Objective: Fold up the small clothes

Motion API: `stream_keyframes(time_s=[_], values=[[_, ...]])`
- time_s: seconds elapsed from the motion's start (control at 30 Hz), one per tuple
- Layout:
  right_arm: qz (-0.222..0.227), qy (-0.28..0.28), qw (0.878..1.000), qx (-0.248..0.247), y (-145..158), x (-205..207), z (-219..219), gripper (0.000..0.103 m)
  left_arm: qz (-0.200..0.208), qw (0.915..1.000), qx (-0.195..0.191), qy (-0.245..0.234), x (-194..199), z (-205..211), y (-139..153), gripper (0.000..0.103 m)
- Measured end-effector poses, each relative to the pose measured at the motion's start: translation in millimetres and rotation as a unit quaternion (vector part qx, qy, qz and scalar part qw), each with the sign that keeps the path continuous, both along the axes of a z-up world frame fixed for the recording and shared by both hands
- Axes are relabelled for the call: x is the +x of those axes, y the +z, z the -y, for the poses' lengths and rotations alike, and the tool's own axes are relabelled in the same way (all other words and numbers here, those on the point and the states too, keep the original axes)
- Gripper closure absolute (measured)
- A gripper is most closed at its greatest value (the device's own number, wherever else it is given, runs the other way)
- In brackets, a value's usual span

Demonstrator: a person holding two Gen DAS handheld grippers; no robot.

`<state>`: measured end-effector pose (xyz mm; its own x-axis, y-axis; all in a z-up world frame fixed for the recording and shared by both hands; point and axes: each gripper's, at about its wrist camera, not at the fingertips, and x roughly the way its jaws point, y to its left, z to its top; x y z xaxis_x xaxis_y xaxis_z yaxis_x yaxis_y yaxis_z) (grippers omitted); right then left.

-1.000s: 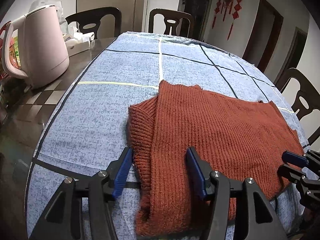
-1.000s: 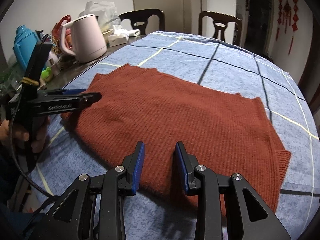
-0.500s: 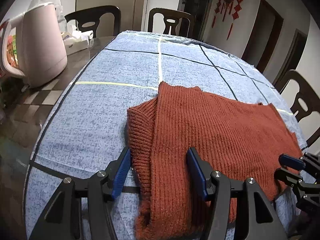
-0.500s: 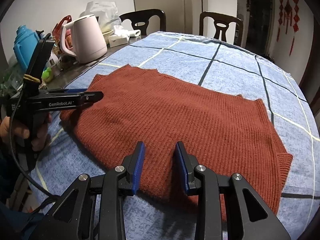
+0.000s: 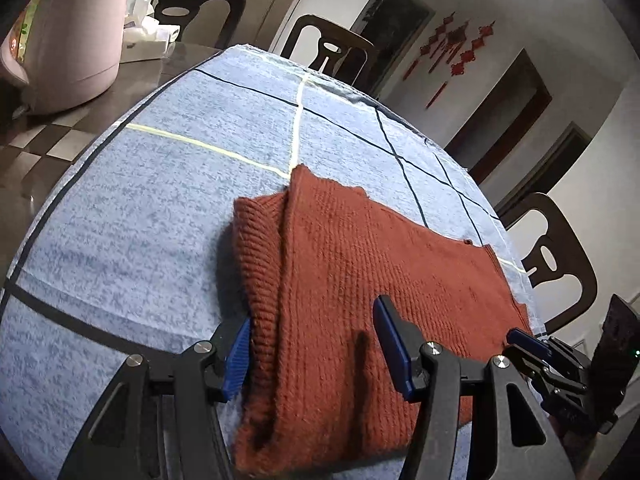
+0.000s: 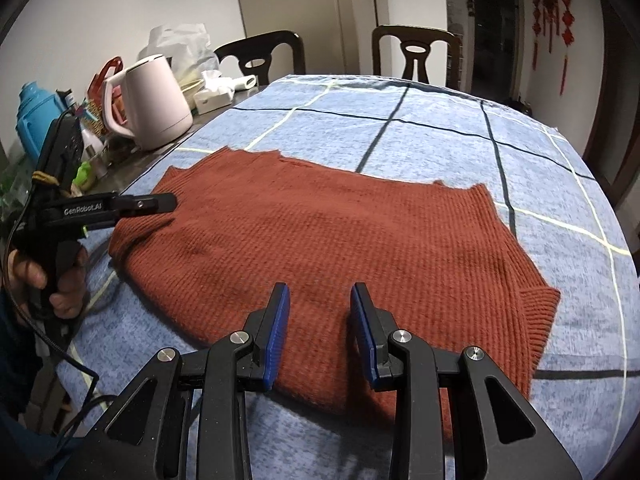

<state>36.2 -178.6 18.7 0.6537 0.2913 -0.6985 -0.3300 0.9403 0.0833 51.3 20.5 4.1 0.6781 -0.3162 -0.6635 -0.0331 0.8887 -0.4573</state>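
A rust-red knitted sweater [image 6: 320, 236] lies spread flat on the blue checked tablecloth [image 6: 400, 140], with a sleeve folded in along its left side [image 5: 260, 264]. My left gripper [image 5: 316, 348] is open, its blue-padded fingers straddling the sweater's near left edge just above the cloth. It also shows in the right wrist view [image 6: 168, 202] over the sweater's left end. My right gripper [image 6: 318, 332] is open and empty, low over the sweater's near hem; it also shows in the left wrist view [image 5: 520, 340].
A pink electric kettle [image 6: 154, 106] stands on the dark table left of the cloth, with a tissue box [image 6: 216, 94], a blue flask [image 6: 34, 114] and clutter behind. Dark wooden chairs [image 6: 416, 54] ring the table; one [image 5: 556, 252] is at the right edge.
My left gripper has tilted up and moved forward, closer over the sweater's left edge. My right gripper has shifted slightly. The sweater lies as before.
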Motion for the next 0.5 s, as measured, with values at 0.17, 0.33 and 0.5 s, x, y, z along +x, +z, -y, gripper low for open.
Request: stream_keyframes(time_s=[0.17,0.33,0.5], values=[[0.004,-0.009,1.0,0.012,1,-1,10,0.071,-0.009,0.9998,0.015,0.003,4,3,1,0.074],[0.011,-0.017,0.999,0.025,6,-6,21,0.071,0.006,0.9999,0.009,-0.013,3,8,20,0.087],[0.018,-0.027,0.998,0.05,13,-11,35,0.071,0.046,0.9974,-0.001,-0.055,5,38,56,0.087]])
